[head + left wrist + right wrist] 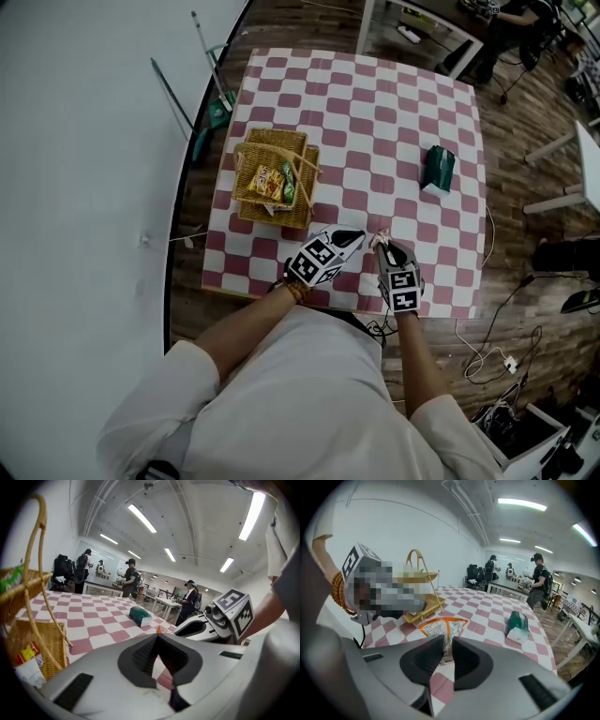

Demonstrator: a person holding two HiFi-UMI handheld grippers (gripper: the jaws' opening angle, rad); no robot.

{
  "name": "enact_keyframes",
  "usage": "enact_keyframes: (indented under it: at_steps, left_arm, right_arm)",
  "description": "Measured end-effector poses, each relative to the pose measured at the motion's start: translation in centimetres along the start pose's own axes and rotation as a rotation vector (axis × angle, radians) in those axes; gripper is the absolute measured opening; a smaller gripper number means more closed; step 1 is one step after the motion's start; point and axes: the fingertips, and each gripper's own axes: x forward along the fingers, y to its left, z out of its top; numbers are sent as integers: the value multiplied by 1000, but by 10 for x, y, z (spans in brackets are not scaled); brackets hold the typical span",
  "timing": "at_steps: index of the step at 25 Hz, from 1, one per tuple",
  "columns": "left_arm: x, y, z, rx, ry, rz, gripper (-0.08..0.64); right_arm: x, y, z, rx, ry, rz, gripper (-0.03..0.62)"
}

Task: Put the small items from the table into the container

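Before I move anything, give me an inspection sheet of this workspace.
Surface: pink-and-white checked tablecloth, lying flat.
Job's things: yellow wicker basket near the left edge, with snack packets inside; dark green packet alone at the right; orange-edged white packet held.
Clutter: nothing seen on the cloth.
Tools: right tool shut on the orange-edged white packet; left tool shut, empty.
Cables: white plug block with loose cables on the floor, right of the table.
Surroundings: wooden floor; people at other tables beyond.

Orange-edged packet (440, 627) hangs clamped in the right gripper (446, 653); wicker basket (272, 217) stands ahead-left of it, green packet (438, 169) lies ahead-right.
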Motion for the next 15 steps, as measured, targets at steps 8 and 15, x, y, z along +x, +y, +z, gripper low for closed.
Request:
enact_keyframes:
  at_steps: [8,15]
  left_arm:
    - [-46,-26,70,82,-157,-11,8]
    - [-97,-55,143,103,-337,-11,8]
  right_arm:
    - [-50,3,75,49,-218,-12,80]
    - [-102,21,142,63,-412,-1,79]
